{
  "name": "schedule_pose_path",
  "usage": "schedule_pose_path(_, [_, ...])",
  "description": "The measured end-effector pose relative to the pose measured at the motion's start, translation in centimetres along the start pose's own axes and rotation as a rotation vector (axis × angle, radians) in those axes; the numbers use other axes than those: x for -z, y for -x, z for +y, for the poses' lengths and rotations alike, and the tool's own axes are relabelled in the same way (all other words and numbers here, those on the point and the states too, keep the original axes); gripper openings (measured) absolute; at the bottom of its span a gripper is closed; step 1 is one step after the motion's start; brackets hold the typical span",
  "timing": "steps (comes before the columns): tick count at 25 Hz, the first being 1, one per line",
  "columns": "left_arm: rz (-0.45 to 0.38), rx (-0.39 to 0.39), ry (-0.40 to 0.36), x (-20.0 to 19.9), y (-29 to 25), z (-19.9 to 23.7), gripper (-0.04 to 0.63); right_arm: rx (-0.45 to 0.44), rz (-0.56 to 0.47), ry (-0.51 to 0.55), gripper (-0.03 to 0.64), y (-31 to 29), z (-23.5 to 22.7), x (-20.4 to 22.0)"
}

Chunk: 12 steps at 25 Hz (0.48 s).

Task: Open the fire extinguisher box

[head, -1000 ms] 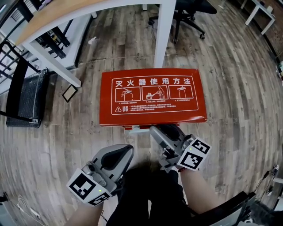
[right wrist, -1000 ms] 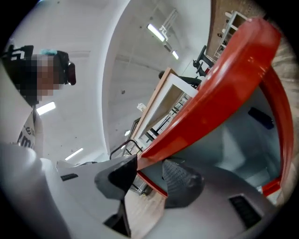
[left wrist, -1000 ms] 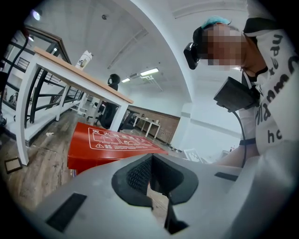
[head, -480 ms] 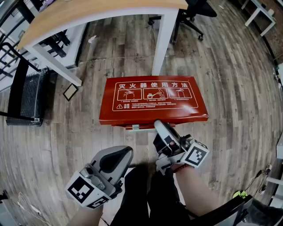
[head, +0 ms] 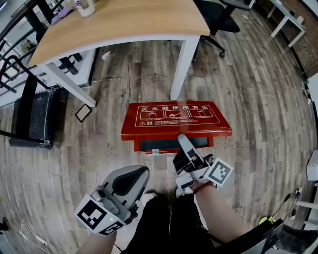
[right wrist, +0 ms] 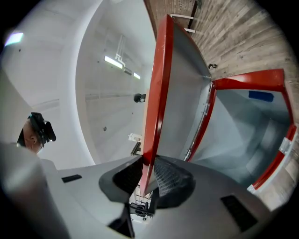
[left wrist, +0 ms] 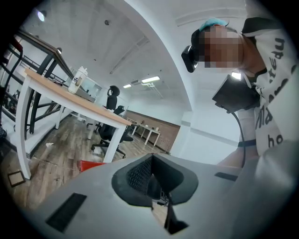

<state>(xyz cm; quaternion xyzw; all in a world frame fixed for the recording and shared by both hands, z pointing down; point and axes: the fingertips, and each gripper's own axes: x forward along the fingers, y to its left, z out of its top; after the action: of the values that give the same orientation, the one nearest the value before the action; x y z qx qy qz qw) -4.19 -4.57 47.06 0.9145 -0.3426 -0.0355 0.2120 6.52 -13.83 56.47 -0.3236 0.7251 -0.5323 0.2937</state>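
Note:
The red fire extinguisher box (head: 149, 145) stands on the wooden floor with its printed lid (head: 176, 118) raised at the front, so a dark gap shows beneath. My right gripper (head: 183, 141) is shut on the lid's front edge; its jaws have just been closing with that edge between them. In the right gripper view the lid (right wrist: 156, 93) runs edge-on between the pads (right wrist: 166, 175), and the grey inside of the box (right wrist: 238, 126) lies open beside it. My left gripper (head: 134, 173) hangs lower left, away from the box, shut and holding nothing (left wrist: 152, 179).
A wooden-topped table (head: 119, 25) stands behind the box, one white leg (head: 181, 64) just beyond the lid. A black mesh chair (head: 32, 116) is at the left, an office chair (head: 218, 15) at the back. The person's dark trousers (head: 169, 223) are below the grippers.
The lid's front edge has come up with the right gripper, which has rolled onto its side. Both grippers have risen, and the box now looks smaller and farther off.

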Motion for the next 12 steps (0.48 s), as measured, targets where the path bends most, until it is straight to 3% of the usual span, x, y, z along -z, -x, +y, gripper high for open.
schedule_pose_path(4, [-0.036,0.033,0.022,-2.7,0.9,-0.1,0.006,0.034,-0.049,-0.036,0.08,-0.7,0.6,-0.8])
schedule_pose_path(7, [-0.03,0.05,-0.004,-3.5,1.2,-0.4,0.006,0.032,-0.077,-0.057,0.077,-0.9,0.9,-1.2])
schedule_pose_path(12, [-0.007,0.021,-0.024,-4.2,-0.1,0.3,0.006,0.005,-0.053,-0.09,0.072,-1.7,1.5,-1.7])
